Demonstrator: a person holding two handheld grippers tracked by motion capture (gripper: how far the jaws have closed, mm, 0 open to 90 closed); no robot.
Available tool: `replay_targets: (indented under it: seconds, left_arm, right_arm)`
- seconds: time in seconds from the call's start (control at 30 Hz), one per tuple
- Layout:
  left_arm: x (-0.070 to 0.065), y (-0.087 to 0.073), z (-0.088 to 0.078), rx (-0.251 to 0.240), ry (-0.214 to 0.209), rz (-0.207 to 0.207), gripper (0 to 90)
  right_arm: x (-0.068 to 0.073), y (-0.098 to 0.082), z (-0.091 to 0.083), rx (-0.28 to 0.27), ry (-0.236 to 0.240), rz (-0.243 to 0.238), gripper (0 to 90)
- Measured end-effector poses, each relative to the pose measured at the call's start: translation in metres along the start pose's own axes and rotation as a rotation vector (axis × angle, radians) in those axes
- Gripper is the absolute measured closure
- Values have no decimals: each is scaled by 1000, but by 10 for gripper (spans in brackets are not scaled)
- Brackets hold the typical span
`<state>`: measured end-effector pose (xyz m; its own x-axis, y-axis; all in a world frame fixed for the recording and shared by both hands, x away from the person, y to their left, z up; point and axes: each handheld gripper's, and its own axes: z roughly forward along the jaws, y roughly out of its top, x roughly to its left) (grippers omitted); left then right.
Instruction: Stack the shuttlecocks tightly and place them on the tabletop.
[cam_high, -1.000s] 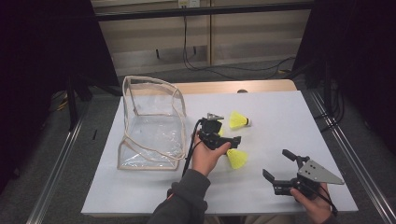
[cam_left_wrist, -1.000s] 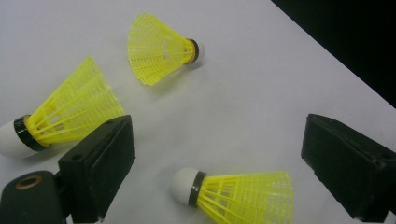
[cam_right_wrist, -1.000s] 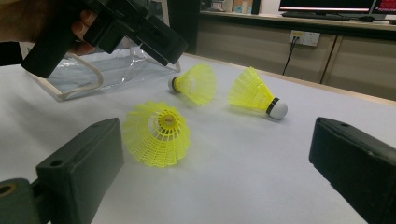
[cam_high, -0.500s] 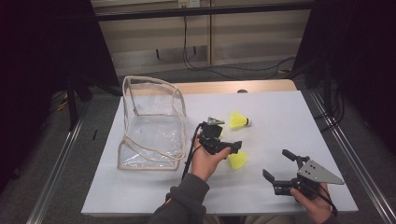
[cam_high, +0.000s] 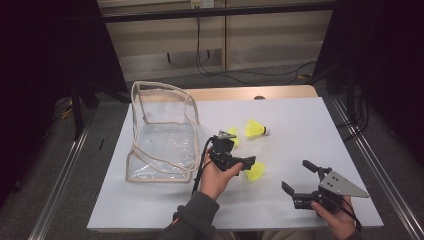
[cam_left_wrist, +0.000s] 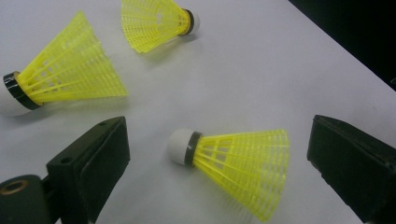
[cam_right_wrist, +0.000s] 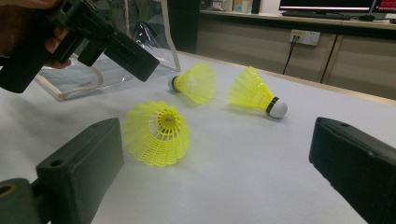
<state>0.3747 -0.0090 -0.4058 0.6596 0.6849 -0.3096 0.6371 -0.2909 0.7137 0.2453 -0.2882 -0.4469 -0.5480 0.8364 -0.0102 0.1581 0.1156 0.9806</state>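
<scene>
Seen from the high view, a white counter (cam_high: 300, 125) carries a clear plastic bag (cam_high: 162, 135) with cream piping, standing open at the left, and three yellow shuttlecocks lying near the middle. The left gripper (cam_high: 239, 161) is held over the counter just right of the bag, its black fingers spread apart above the nearest shuttlecock (cam_high: 255, 172), which lies on its side; no contact with it can be made out from here. A second shuttlecock (cam_high: 232, 135) lies just beyond the gripper, and a third shuttlecock (cam_high: 256, 129) lies beside that one. The right gripper (cam_high: 298, 176) sits low at the near right edge, well apart from the shuttlecocks, fingers wide open and empty. In the left gripper view, the two black fingers (cam_left_wrist: 91, 163) stand wide apart with the nearest shuttlecock (cam_left_wrist: 233, 163) lying between them on the counter, white cork pointing left, touching neither finger; the other two shuttlecocks lie farther up. In the right gripper view, its own fingers (cam_right_wrist: 79, 168) are spread wide, holding nothing, and the nearest shuttlecock (cam_right_wrist: 157, 133) lies ahead with its open skirt facing the camera, while the left gripper (cam_right_wrist: 105, 42) hangs above at upper left.
</scene>
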Motion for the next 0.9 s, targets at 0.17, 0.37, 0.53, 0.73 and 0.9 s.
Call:
replay_targets:
  seconds: [0.17, 0.37, 0.53, 0.73, 0.9]
  left_arm:
    - [1, -3, -1, -2, -3, -2, 57]
    - [-1, -8, -4, -7, -18, 3, 57]
    - [-2, -12, -4, 7, -23, 19, 55]
    - [-2, -18, -5, 10, -32, 24, 51]
    - [-3, -23, -7, 12, -38, 35, 51]
  right_arm:
    - [0, 0, 0, 1, 3, 4, 24]
    - [0, 0, 0, 1, 1, 1, 24]
    - [0, 0, 0, -1, 5, -2, 24]
    - [0, 0, 0, 1, 4, 0, 24]
    - [0, 0, 0, -1, 5, 0, 24]
